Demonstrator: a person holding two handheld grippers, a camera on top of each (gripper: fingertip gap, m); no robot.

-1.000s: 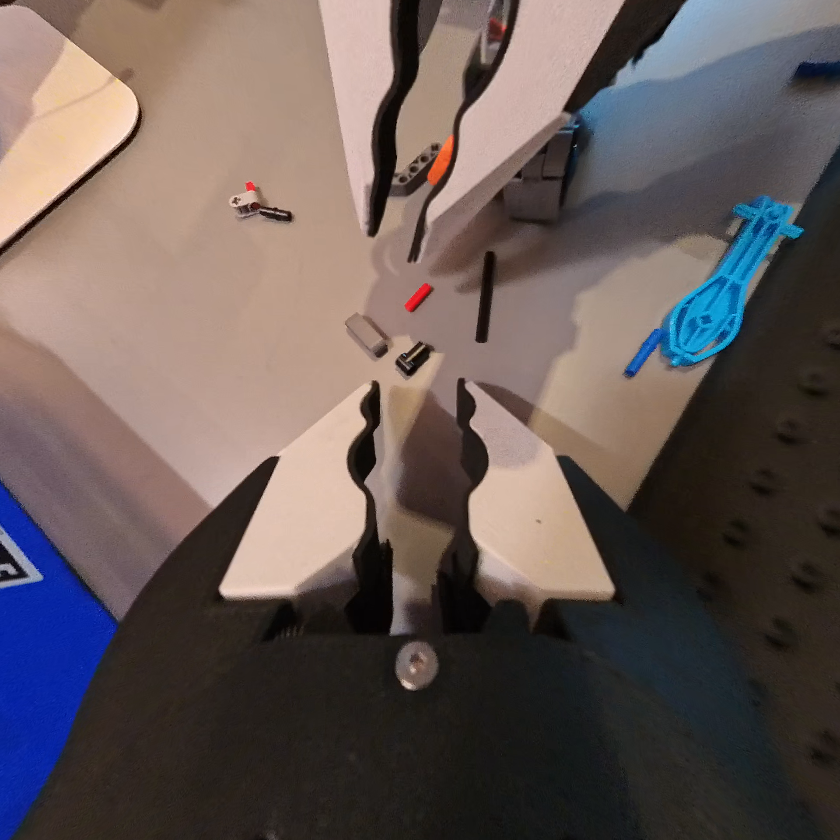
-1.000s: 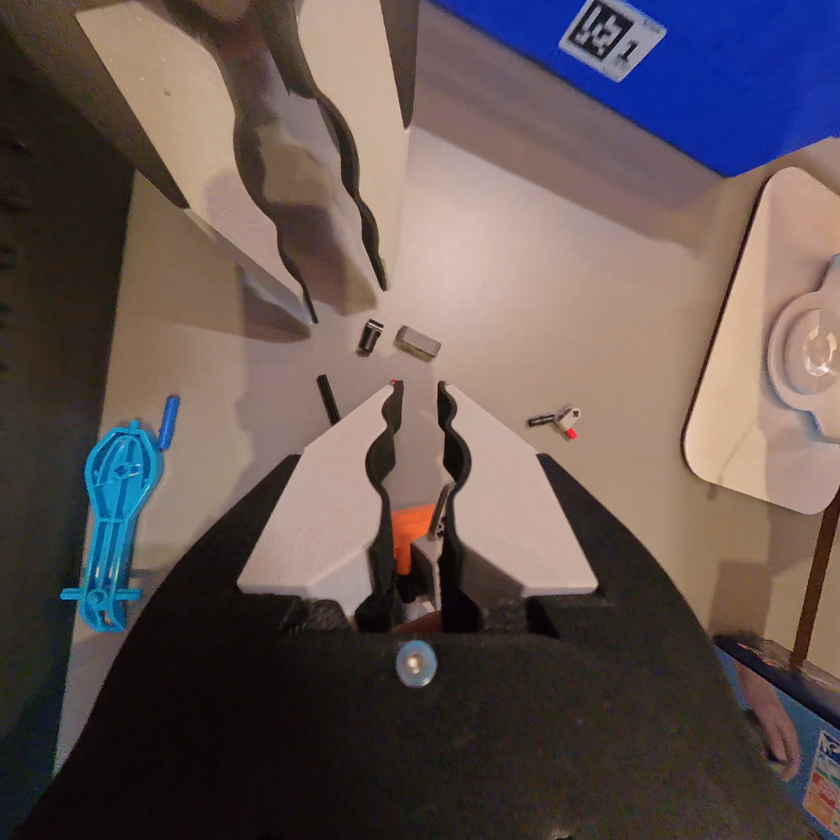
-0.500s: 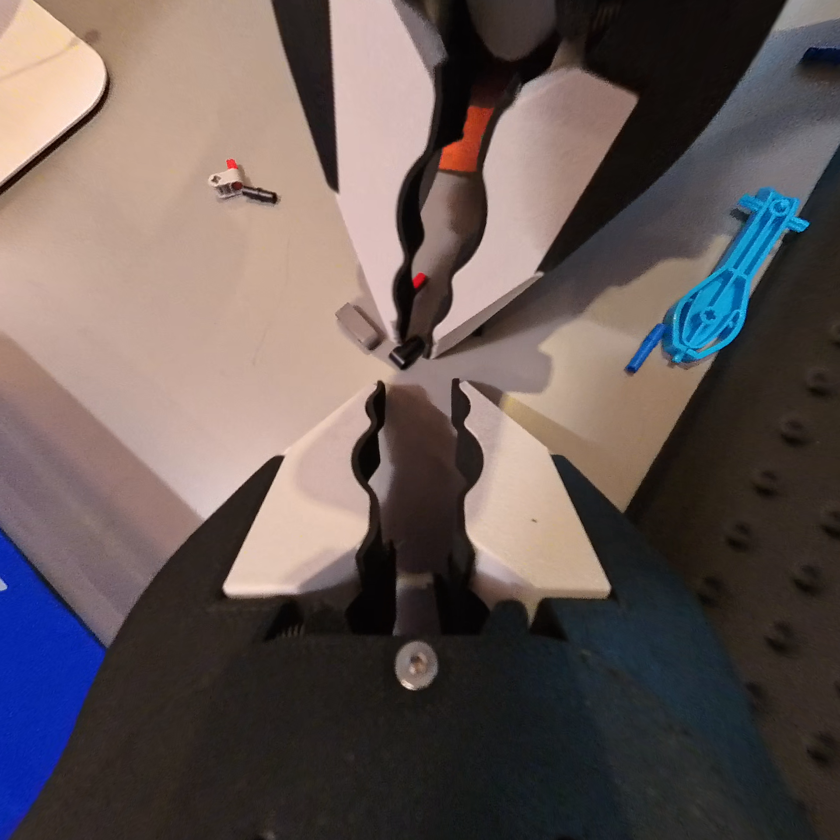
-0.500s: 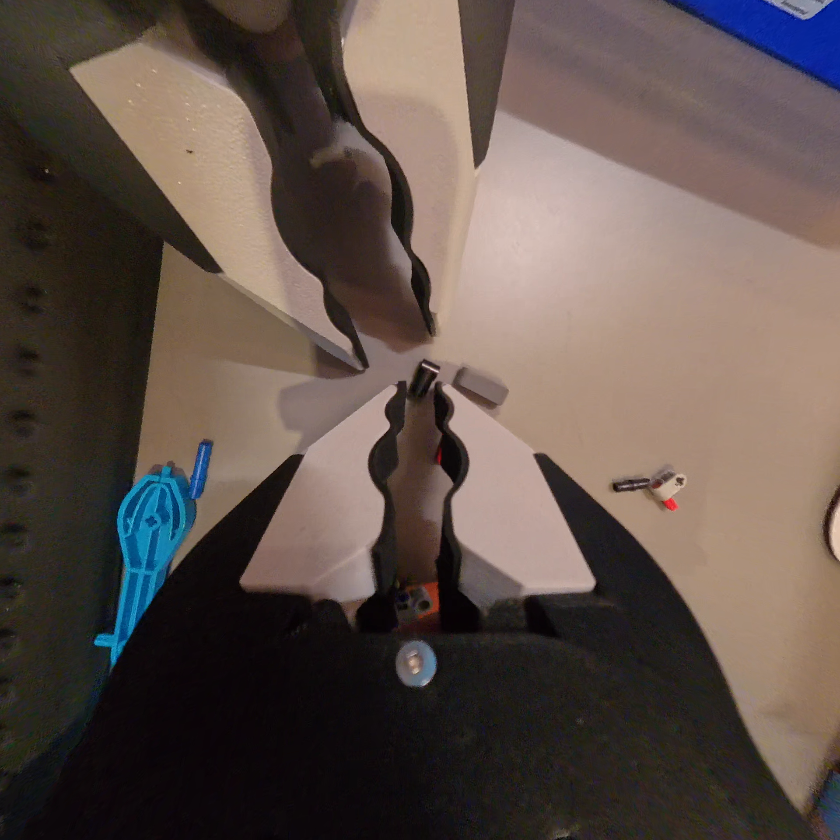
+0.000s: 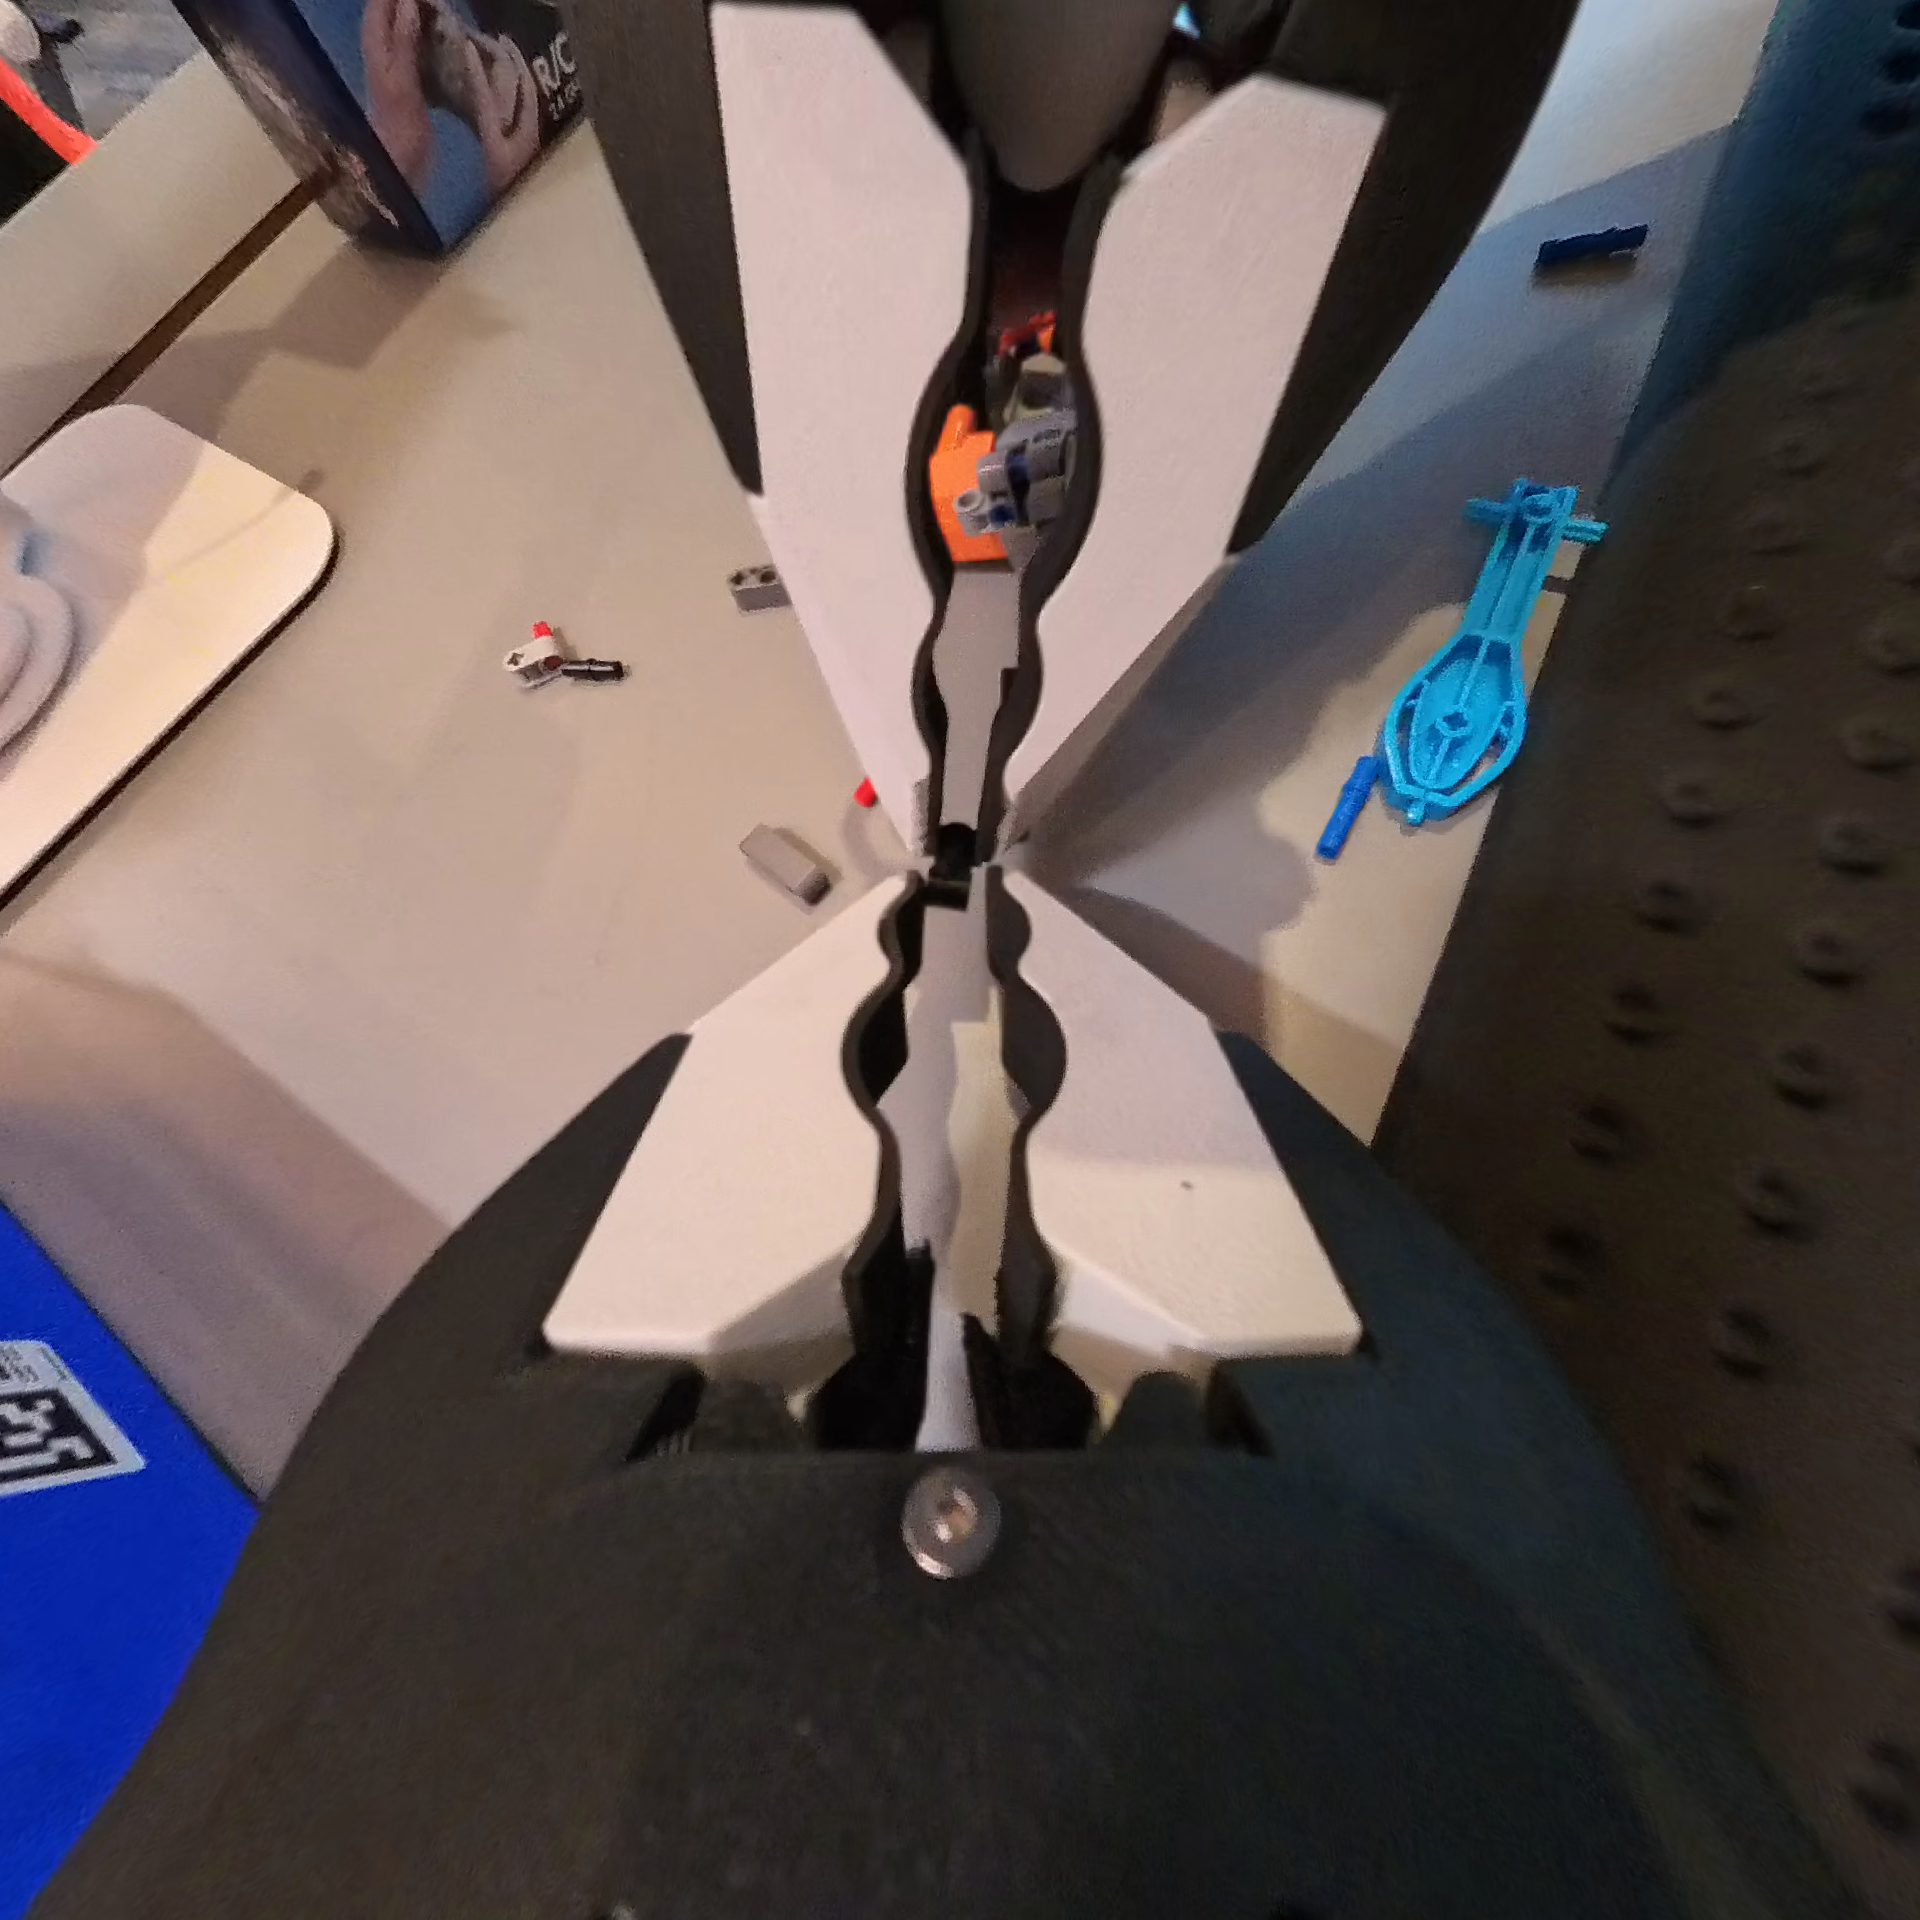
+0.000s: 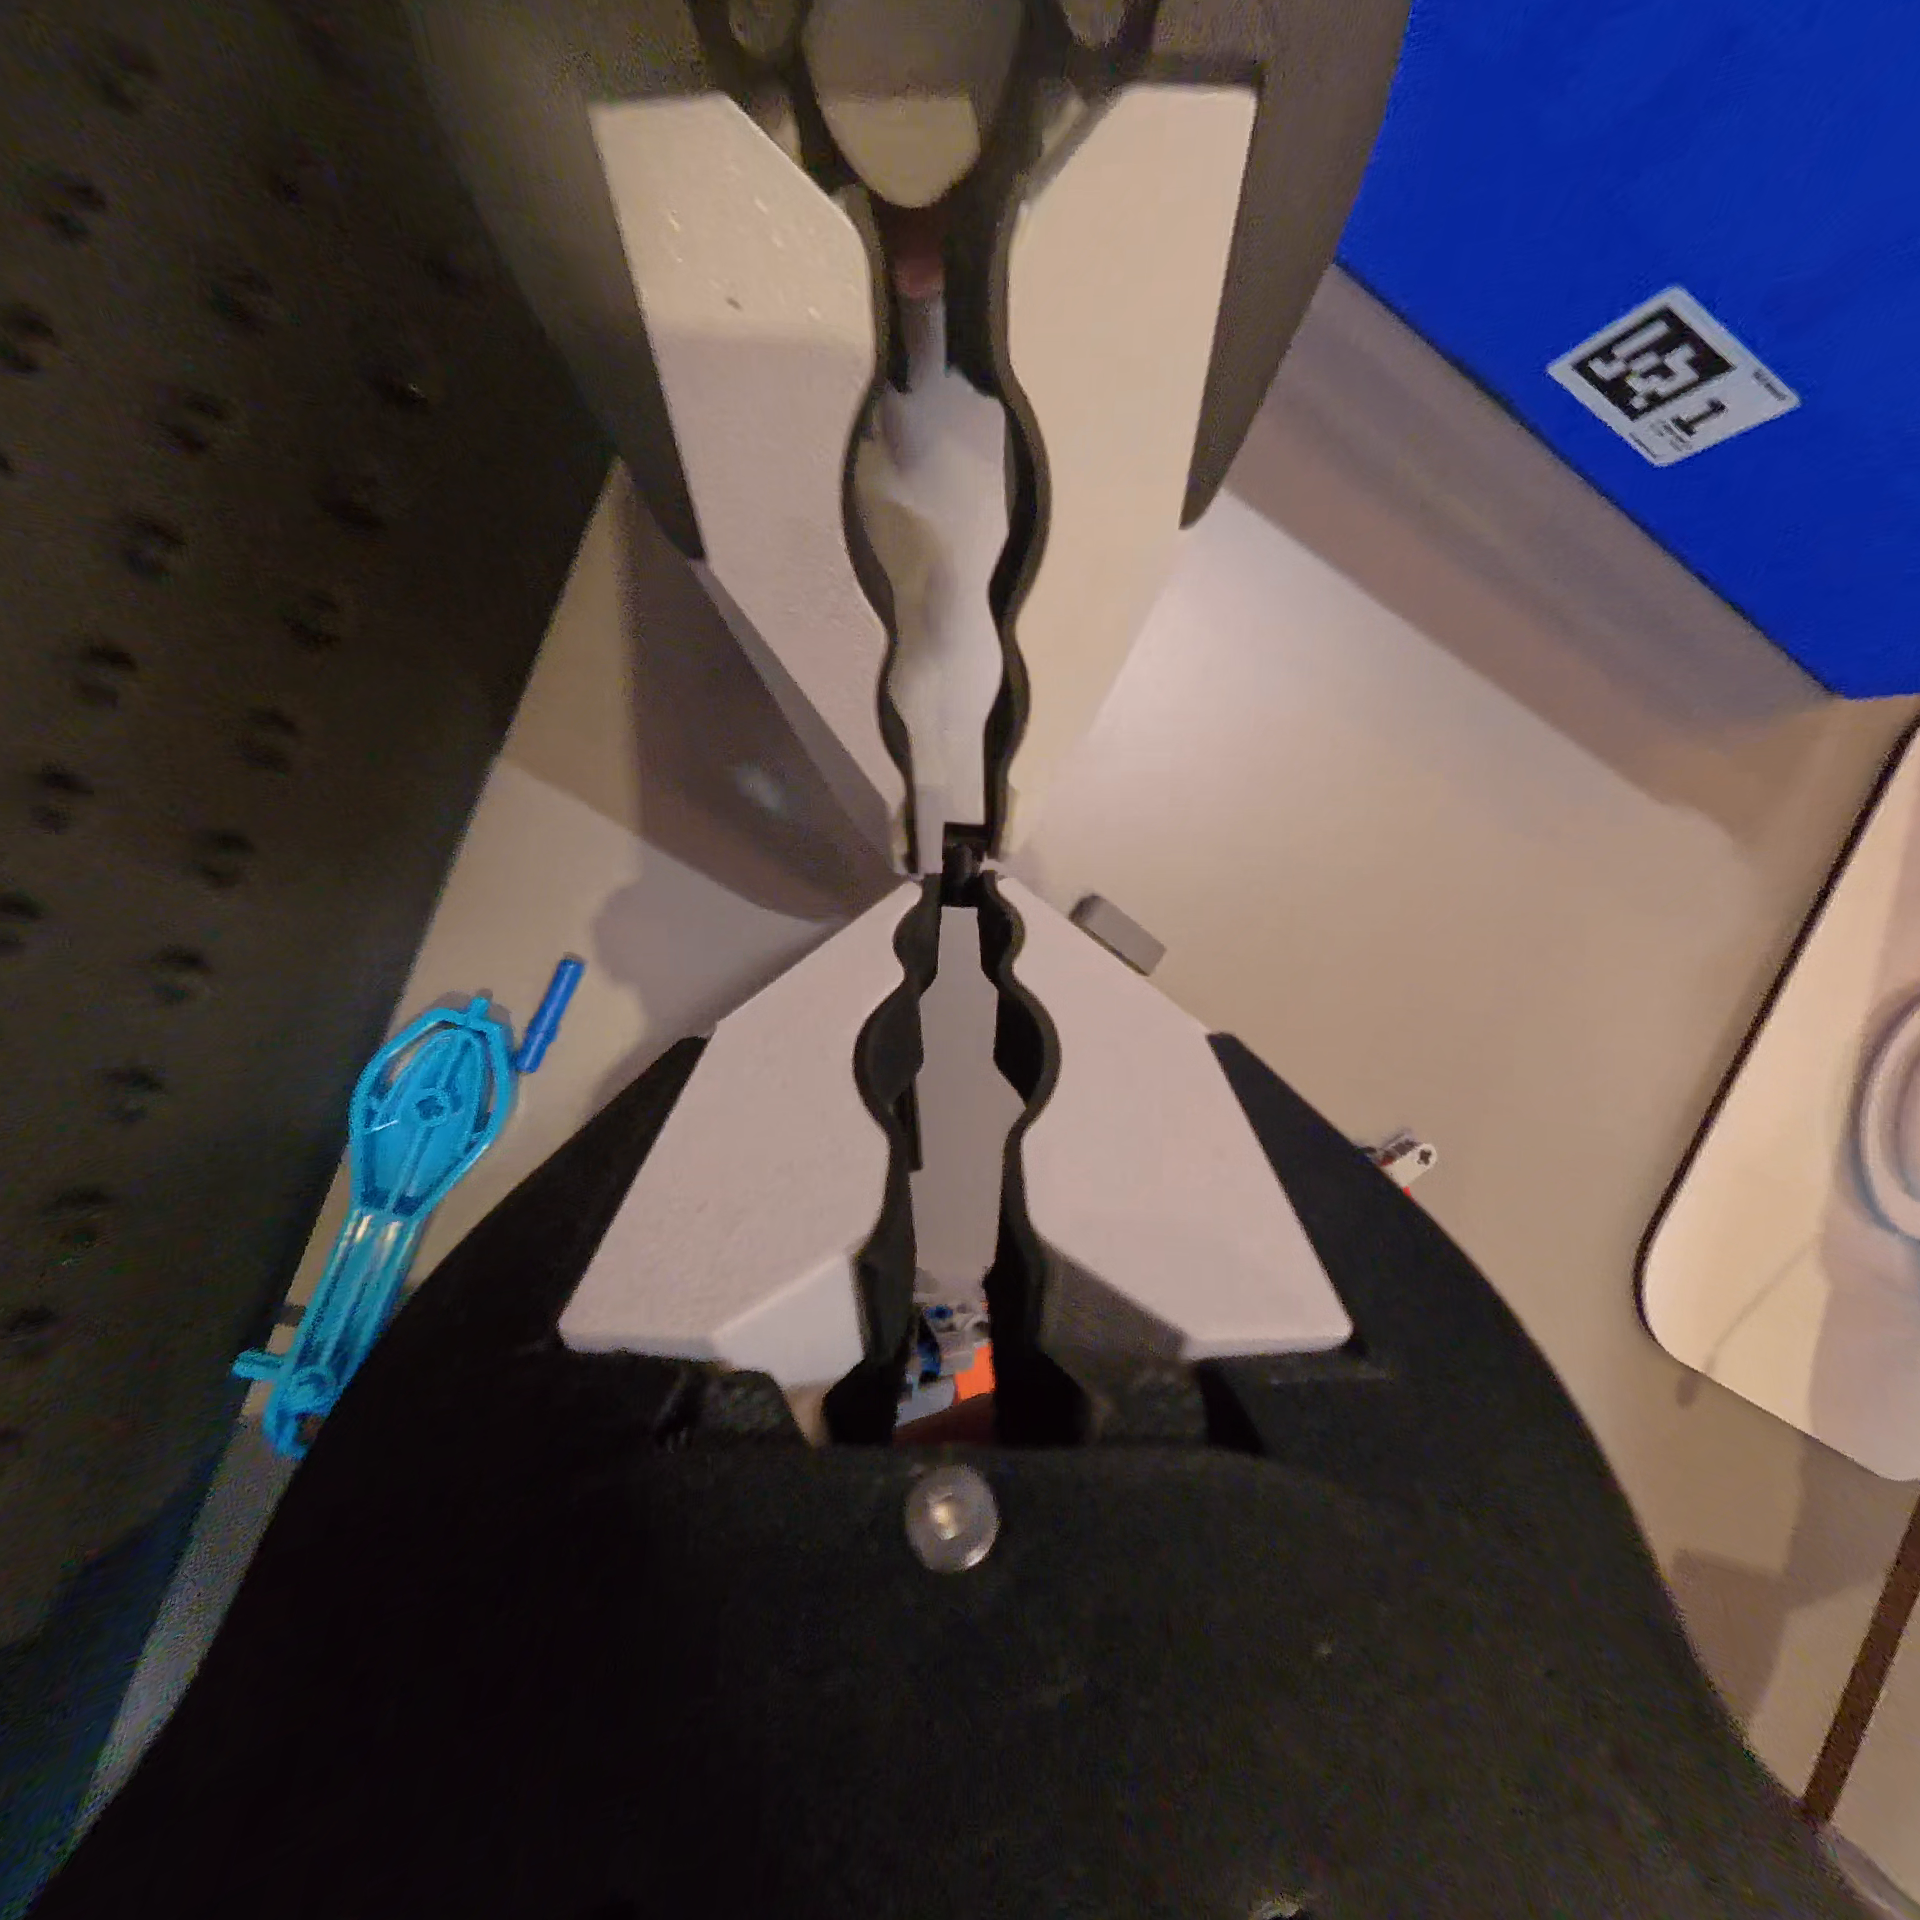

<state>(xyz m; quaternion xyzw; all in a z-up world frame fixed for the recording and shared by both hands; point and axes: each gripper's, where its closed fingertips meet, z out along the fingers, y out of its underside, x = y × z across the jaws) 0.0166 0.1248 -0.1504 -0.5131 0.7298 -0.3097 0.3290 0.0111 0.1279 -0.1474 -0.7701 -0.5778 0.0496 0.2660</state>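
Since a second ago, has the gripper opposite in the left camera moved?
Yes. The right gripper has come nearer the grey brick, its tips now meeting the left gripper at the small black piece beside it.

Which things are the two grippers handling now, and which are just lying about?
Handled: small black plastic piece, pinched between left gripper and right gripper tips.
Lying about: grey plastic block, light-blue plastic frame, blue pin, white-and-red connector.

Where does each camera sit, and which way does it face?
Left wrist view: on the left gripper, looking along its own fingers down at the table; the right gripper faces it.
Right wrist view: on the right gripper, looking the opposite way; own fingers below, left gripper above.
Shared: small black piece between the tips, grey brick, blue frame.
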